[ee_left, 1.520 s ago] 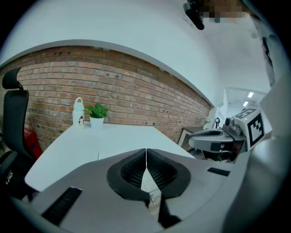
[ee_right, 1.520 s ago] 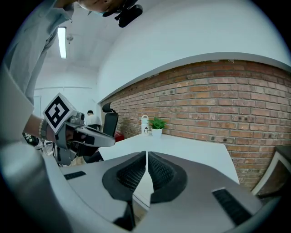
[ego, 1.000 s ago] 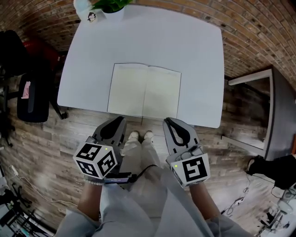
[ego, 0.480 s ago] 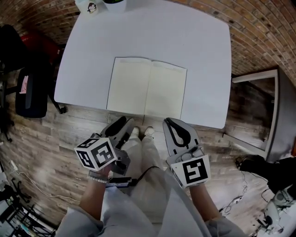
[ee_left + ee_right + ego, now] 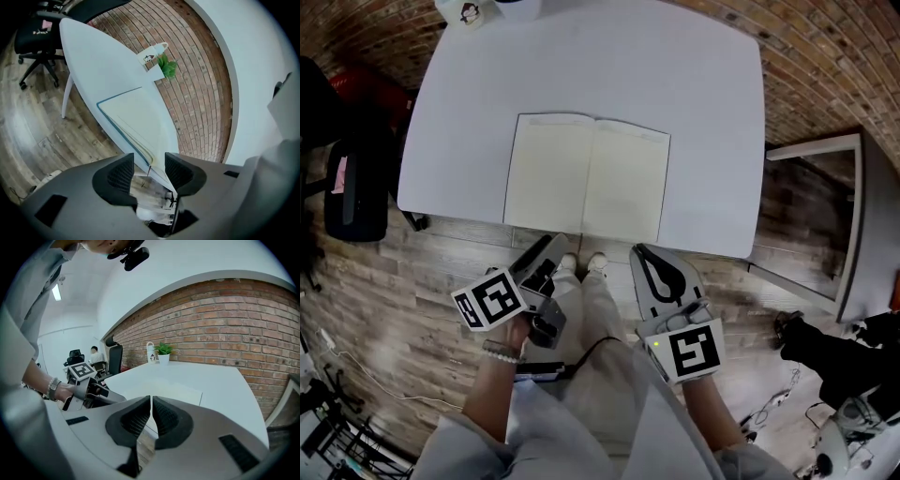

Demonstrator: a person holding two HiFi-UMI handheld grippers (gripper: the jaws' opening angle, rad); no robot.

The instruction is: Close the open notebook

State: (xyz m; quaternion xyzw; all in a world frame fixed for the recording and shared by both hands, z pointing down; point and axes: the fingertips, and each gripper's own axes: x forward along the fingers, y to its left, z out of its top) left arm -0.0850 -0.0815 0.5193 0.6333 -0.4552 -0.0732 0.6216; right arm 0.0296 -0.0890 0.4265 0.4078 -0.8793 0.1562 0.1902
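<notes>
Open notebook (image 5: pixel 586 175), spine pointing away, lies just ahead of the left hand-held gripper (image 5: pixel 551 253), jaws just spread and empty, and the right hand-held gripper (image 5: pixel 639 251), pressed together.

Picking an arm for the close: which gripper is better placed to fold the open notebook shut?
Left, likely: the left gripper is empty, its fingers have just been opening, aimed at the notebook; the right gripper is shut.
</notes>
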